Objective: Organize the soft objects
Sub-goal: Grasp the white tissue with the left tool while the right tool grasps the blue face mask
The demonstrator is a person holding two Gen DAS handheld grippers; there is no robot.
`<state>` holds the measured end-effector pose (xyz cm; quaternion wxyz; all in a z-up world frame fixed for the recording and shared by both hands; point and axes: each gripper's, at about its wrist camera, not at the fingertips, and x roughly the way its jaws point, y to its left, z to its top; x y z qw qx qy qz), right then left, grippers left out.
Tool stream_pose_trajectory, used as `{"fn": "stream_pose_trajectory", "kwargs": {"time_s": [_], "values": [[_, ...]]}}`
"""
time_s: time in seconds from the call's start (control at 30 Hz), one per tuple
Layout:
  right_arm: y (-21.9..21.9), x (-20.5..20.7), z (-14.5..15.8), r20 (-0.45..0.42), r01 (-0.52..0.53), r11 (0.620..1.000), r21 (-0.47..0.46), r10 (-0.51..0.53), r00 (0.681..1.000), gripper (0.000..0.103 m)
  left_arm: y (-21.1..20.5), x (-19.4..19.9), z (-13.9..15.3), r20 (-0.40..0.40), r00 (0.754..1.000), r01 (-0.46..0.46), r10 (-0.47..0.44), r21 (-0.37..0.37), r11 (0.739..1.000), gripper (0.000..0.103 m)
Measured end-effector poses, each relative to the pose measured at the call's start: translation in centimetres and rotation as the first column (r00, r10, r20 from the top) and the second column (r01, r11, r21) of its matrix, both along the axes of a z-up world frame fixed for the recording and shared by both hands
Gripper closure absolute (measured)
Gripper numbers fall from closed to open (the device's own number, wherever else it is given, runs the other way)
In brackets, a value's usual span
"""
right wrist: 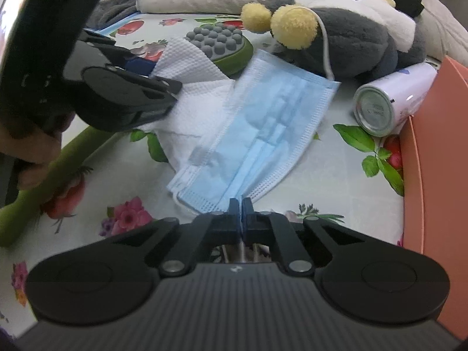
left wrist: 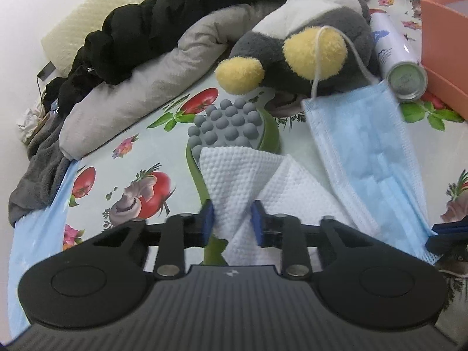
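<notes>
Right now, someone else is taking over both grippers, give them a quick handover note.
Left gripper: closed on the white paper towel, which lies over the green massager.
Right gripper: shut on the near edge of the blue face mask.
The mask's ear loop drapes over the plush toy. Spray can lies against the orange box.
Done: both grips taken. Left: nothing is sorted yet; everything soft lies on the patterned sheet.

Left gripper (left wrist: 232,220): angled downward, jaws pinched on a white fold. Right gripper (right wrist: 240,204): angled downward, jaws fully together on a blue edge.
</notes>
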<state>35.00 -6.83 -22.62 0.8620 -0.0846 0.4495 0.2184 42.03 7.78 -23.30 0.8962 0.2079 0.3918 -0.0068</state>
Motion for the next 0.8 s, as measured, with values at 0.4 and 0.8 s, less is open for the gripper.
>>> {"fn": "stream_pose_trajectory", "kwargs": {"time_s": [0.4, 0.8], "values": [[-3.6, -3.4, 2.0, -0.005, 0.025, 1.0, -0.015, -0.025, 1.0, 0.098, -0.3, -4.5, 4.0, 0.015, 0.998, -0.062, 0.065, -0.177, 0.982, 0.099], [-5.8, -11.2, 5.4, -0.018, 0.046, 0.998, 0.03, -0.045, 0.999, 0.098, 0.5, -16.1, 7.7, -0.095, 0.962, -0.269, 0.257, -0.496, 0.826, 0.099]]}}
